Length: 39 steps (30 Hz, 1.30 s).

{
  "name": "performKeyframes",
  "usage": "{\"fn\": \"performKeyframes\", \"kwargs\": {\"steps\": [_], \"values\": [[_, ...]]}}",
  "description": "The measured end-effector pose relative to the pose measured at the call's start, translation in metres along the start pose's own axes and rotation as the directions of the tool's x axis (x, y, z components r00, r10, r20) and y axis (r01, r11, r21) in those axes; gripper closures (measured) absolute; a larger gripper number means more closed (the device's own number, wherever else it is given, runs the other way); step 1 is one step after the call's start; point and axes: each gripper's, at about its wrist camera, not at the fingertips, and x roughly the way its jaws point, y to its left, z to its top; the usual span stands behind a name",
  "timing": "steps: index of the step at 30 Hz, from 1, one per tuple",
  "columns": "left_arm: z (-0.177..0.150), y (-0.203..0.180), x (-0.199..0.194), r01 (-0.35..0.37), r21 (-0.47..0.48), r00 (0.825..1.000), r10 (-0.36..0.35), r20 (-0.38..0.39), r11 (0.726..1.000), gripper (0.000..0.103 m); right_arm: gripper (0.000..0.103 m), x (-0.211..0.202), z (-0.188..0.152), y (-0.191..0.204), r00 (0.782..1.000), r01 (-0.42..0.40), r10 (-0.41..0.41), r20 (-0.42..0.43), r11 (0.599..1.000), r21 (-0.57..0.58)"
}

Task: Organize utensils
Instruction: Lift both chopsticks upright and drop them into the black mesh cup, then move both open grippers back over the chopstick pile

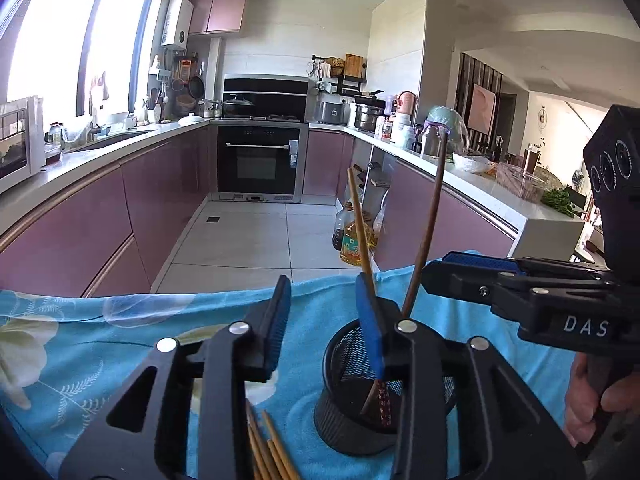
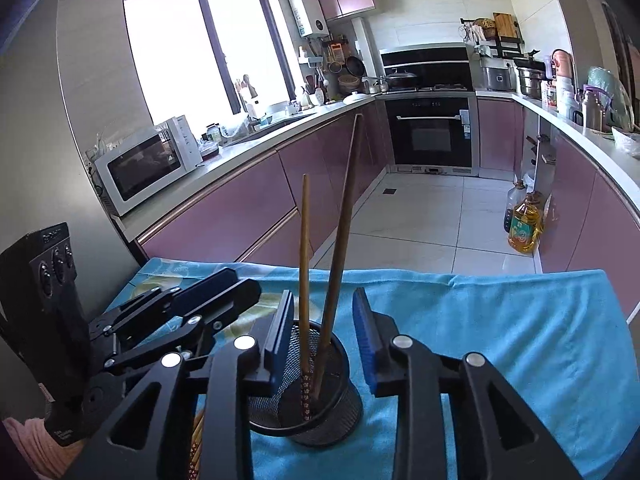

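Observation:
A black mesh cup (image 1: 344, 364) (image 2: 346, 398) stands on the blue floral cloth (image 1: 120, 344) (image 2: 500, 340). Two brown chopsticks (image 1: 430, 220) (image 2: 340, 232) stand upright in it, leaning apart. My left gripper (image 1: 323, 285) is open just left of the cup, with nothing between its blue pads; in the right wrist view it shows at the left (image 2: 224, 286). My right gripper (image 2: 324, 294) is open over the cup, and both chopsticks rise between its pads without being pressed. Several loose chopsticks (image 1: 268, 448) (image 2: 197, 436) lie on the cloth beside the cup.
The cloth's far edge drops off to a tiled kitchen floor with pink cabinets on both sides. Oil bottles (image 2: 522, 224) stand on the floor at the right. A microwave (image 2: 148, 164) sits on the left counter. A hand (image 1: 588, 400) holds the right gripper's handle.

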Motion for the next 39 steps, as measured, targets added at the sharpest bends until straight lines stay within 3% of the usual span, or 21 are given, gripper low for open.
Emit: {"fn": "performKeyframes", "kwargs": {"steps": [4, 5, 10, 14, 18, 21, 24, 36, 39], "values": [[-0.001, 0.018, -0.027, -0.019, -0.013, 1.000, 0.019, -0.009, 1.000, 0.051, 0.069, -0.017, -0.005, 0.004, 0.999, -0.005, 0.005, 0.042, 1.000, -0.012], [-0.001, 0.024, -0.032, -0.023, -0.023, 1.000, 0.023, -0.017, 0.999, 0.046, 0.068, -0.024, -0.008, 0.007, 0.998, -0.020, 0.021, 0.055, 1.000, -0.024], [-0.023, 0.056, -0.068, -0.034, -0.029, 0.997, 0.032, -0.075, 0.999, 0.040, 0.059, -0.045, -0.037, 0.035, 0.990, -0.134, 0.138, 0.033, 0.985, -0.107], [-0.053, 0.076, -0.080, -0.051, -0.020, 0.984, 0.047, -0.172, 0.998, 0.040, 0.059, -0.020, -0.072, 0.058, 0.980, -0.179, 0.165, -0.113, 0.975, -0.133], [-0.085, 0.086, -0.080, -0.063, -0.014, 0.957, 0.056, -0.284, 0.998, 0.040, 0.062, 0.015, -0.106, 0.069, 0.953, -0.195, 0.165, -0.254, 0.976, -0.098], [-0.107, 0.088, -0.080, -0.060, -0.001, 0.938, 0.056, -0.343, 0.998, 0.042, 0.063, 0.032, -0.123, 0.077, 0.939, -0.180, 0.142, -0.312, 0.979, -0.097], [-0.121, 0.077, -0.079, -0.048, 0.008, 0.928, 0.048, -0.369, 0.999, 0.042, 0.068, 0.039, -0.129, 0.083, 0.932, -0.175, 0.138, -0.334, 0.981, -0.084], [-0.139, 0.065, -0.074, -0.038, 0.057, 0.903, 0.059, -0.425, 0.998, 0.052, 0.076, 0.046, -0.134, 0.093, 0.938, -0.113, 0.068, -0.340, 0.987, -0.113], [-0.141, 0.065, -0.074, -0.031, 0.054, 0.904, 0.051, -0.425, 0.998, 0.055, 0.076, 0.048, -0.133, 0.092, 0.939, -0.098, 0.051, -0.341, 0.988, -0.122]]}}
